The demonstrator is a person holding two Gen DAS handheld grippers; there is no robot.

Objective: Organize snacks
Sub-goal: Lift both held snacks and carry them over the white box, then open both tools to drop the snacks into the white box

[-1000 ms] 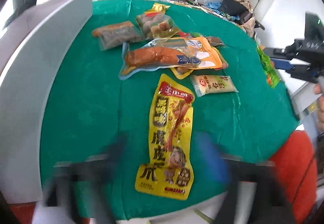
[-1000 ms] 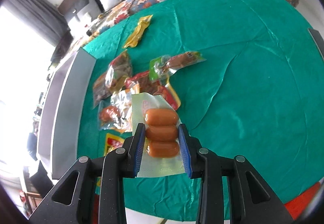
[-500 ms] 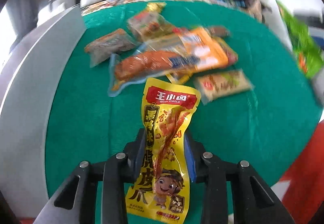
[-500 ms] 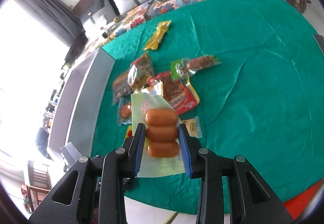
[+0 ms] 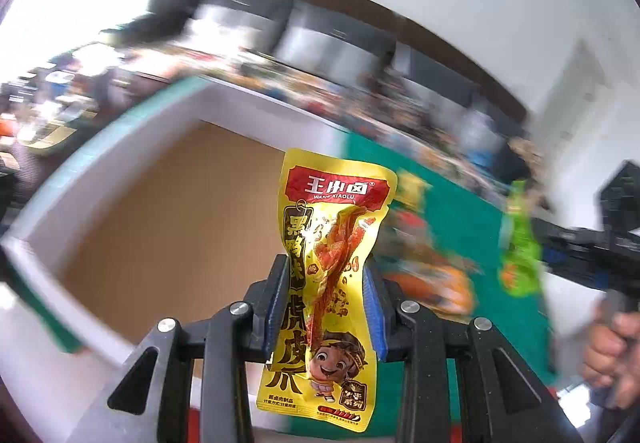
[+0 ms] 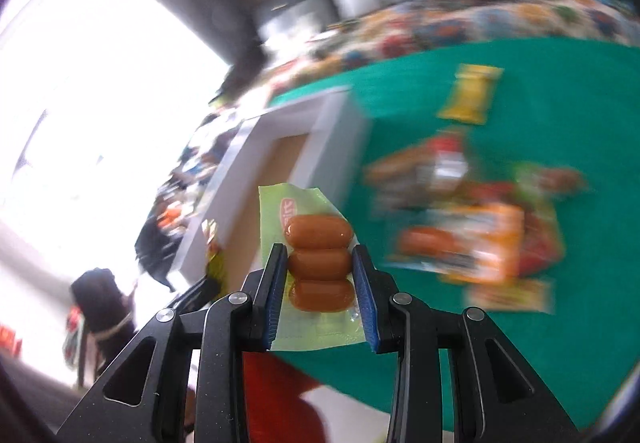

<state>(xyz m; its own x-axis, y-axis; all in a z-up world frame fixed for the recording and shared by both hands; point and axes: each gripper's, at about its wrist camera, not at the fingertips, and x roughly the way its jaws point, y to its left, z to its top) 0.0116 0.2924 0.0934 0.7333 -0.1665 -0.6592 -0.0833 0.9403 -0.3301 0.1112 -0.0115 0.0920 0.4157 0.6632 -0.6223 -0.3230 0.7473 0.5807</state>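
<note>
Left wrist view: pinched the left gripper (image 5: 326, 299) across the waist of a yellow packet (image 5: 332, 243), pads denting the foil, jaws just easing open with the packet between them. Held it off the counter (image 5: 460, 211), in front of the open box (image 5: 240, 103). Judged light, crinkly and slick; best taken mid-body, away from the sealed ends, lest it swing or slip.

Right wrist view: clamped the right gripper (image 6: 320, 283) on a sausage pack (image 6: 320, 263), pads bearing on the middle one of three sausages, the pack up in the air near the counter's edge. Judged soft, somewhat heavier, with slippery film; the plump sides the place to grip.

Farther out, found a blurred heap of packets (image 6: 472, 243) on the green cloth and a lone yellow wrapper (image 6: 470, 93) beyond. Saw nothing barring the way to the box except its white wall.
</note>
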